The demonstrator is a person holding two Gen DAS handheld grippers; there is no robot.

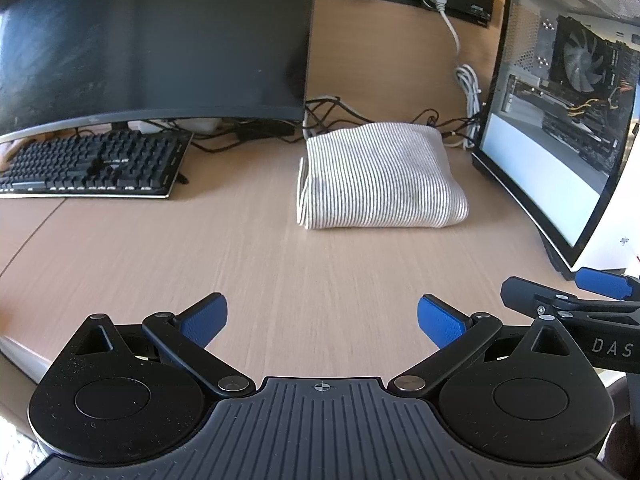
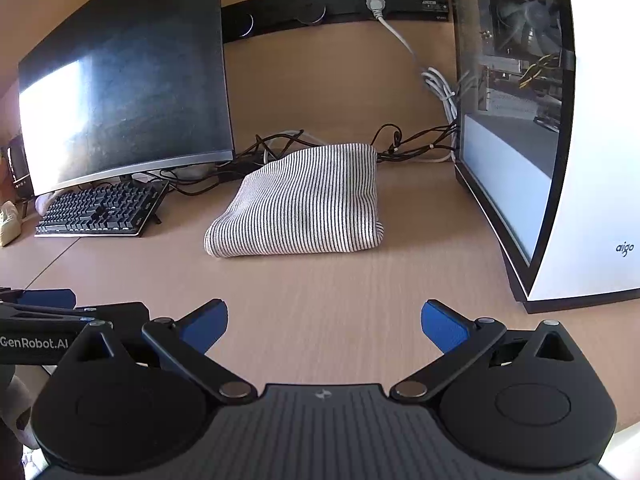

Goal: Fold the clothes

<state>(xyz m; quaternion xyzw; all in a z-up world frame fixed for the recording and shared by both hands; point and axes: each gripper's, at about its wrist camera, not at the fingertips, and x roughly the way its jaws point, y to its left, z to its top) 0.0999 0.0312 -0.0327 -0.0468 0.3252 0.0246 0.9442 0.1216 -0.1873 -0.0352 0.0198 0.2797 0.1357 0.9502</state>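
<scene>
A striped white and dark garment (image 1: 380, 178) lies folded into a compact rectangle on the wooden desk (image 1: 280, 272), between the monitor and the computer case. It also shows in the right wrist view (image 2: 304, 204). My left gripper (image 1: 322, 320) is open and empty, held above the bare desk well in front of the garment. My right gripper (image 2: 324, 324) is open and empty too, beside the left one and the same distance back. One blue pad of the right gripper shows at the right edge of the left wrist view (image 1: 604, 282).
A dark curved monitor (image 1: 152, 40) and a black keyboard (image 1: 92, 164) stand at the left. A glass-sided computer case (image 1: 560, 120) stands at the right. Tangled cables (image 1: 440, 120) lie behind the garment. The desk's front edge (image 1: 20, 354) is near my left gripper.
</scene>
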